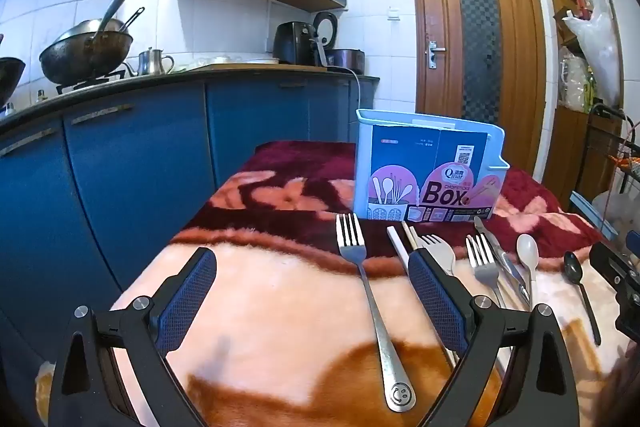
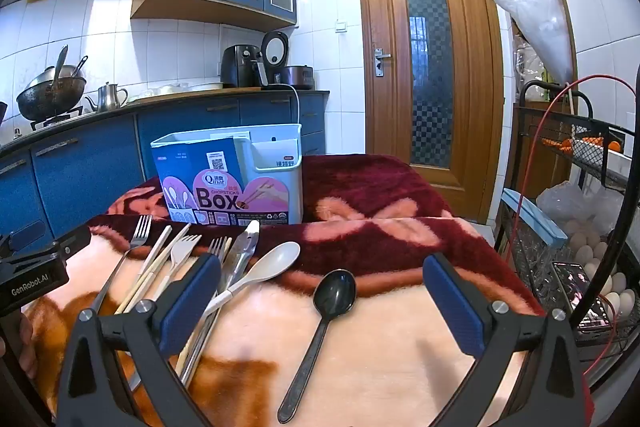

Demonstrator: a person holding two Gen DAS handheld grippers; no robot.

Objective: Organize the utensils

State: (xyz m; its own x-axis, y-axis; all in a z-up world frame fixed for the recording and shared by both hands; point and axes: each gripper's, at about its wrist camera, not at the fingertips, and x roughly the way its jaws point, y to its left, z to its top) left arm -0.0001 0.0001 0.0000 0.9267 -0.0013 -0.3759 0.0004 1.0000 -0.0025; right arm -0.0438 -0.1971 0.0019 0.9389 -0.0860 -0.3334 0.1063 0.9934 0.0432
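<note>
I am looking across a counter draped in a plush blanket (image 1: pixel 280 299), cream and rust near me, dark red with pink bows farther off. My left claw (image 1: pixel 312 299) stands wide open and holds nothing; a steel fork (image 1: pixel 370 303) with a smiley on its handle lies on the blanket between its fingers, untouched. My right claw (image 2: pixel 322 303) is likewise spread wide and empty, with a black spoon (image 2: pixel 320 327) lying between its fingers.

The other utensils lie in a row near the black spoon: pale chopsticks (image 2: pixel 154 267), a cream plastic fork (image 2: pixel 180 255), a second steel fork (image 2: pixel 218 247), a metal knife (image 2: pixel 242 247) and a cream spoon (image 2: pixel 256 273). Behind them stands a pale blue chopstick box (image 2: pixel 276 179), upright, with its printed card sleeve still on.

Beyond the counter are blue kitchen cabinets (image 1: pixel 132 163), white tiled walls, a wok (image 1: pixel 86 53) on a gas hob, a steel kettle (image 1: pixel 154 63), a black air fryer (image 1: pixel 294 43) and a closed wooden door (image 2: pixel 428 67). A wire rack (image 2: pixel 580 147) stands at the right, with eggs (image 2: pixel 592 251) nearby.
</note>
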